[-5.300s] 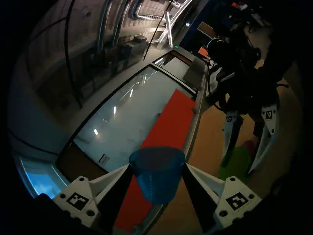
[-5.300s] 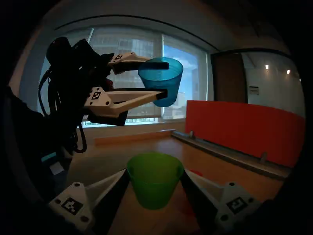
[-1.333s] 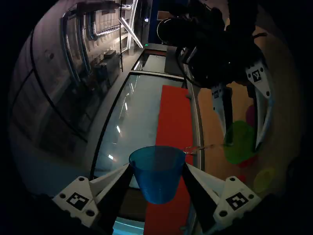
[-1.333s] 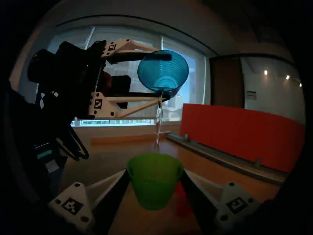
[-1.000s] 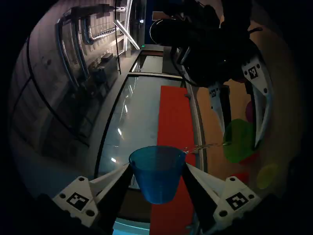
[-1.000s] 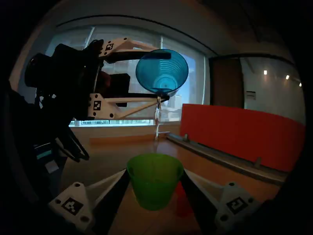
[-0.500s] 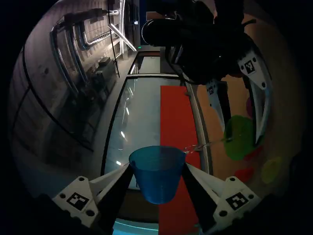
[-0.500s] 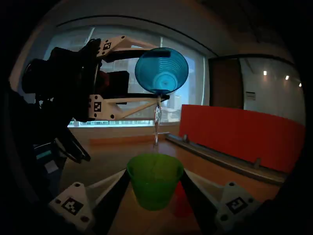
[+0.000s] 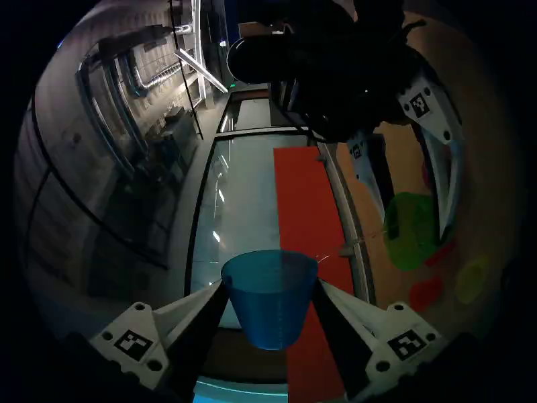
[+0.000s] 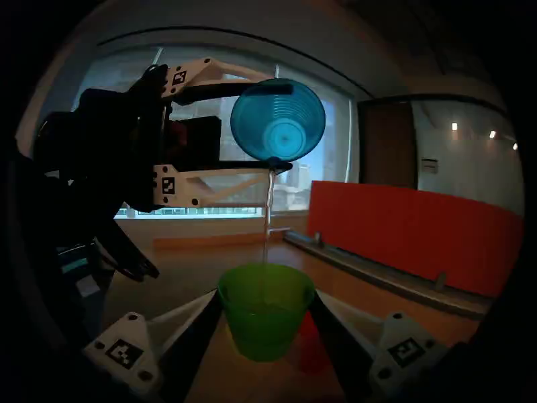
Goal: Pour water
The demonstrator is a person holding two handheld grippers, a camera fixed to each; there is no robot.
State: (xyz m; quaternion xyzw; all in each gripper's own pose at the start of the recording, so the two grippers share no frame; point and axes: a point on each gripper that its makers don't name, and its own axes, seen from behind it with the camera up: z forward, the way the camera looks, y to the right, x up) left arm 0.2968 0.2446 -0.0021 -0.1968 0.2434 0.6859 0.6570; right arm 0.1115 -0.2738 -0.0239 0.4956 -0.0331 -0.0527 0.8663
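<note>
My left gripper [image 9: 268,295] is shut on a clear blue cup [image 9: 270,297]. In the right gripper view that blue cup [image 10: 278,121] is tipped on its side, its mouth facing me, held by the left gripper [image 10: 285,124] above the green cup. A thin stream of water [image 10: 266,215] falls from its rim into the green cup [image 10: 266,309]. My right gripper [image 10: 266,305] is shut on the green cup, which stands upright. The left gripper view has the green cup [image 9: 411,230] between the right gripper's fingers [image 9: 443,168] at the right.
A wooden table [image 10: 369,295] lies below, with a red partition [image 10: 429,225] along its far side. Red and yellow-green flat pieces [image 9: 473,279] lie on the table. A large window [image 10: 201,134] is behind the left gripper. A dark bundle of cables [image 10: 87,174] hangs at the left.
The blue cup has tipped further, its mouth now turned more squarely toward the right gripper's camera. The water stream keeps falling and has thinned. The green cup has stayed put.
</note>
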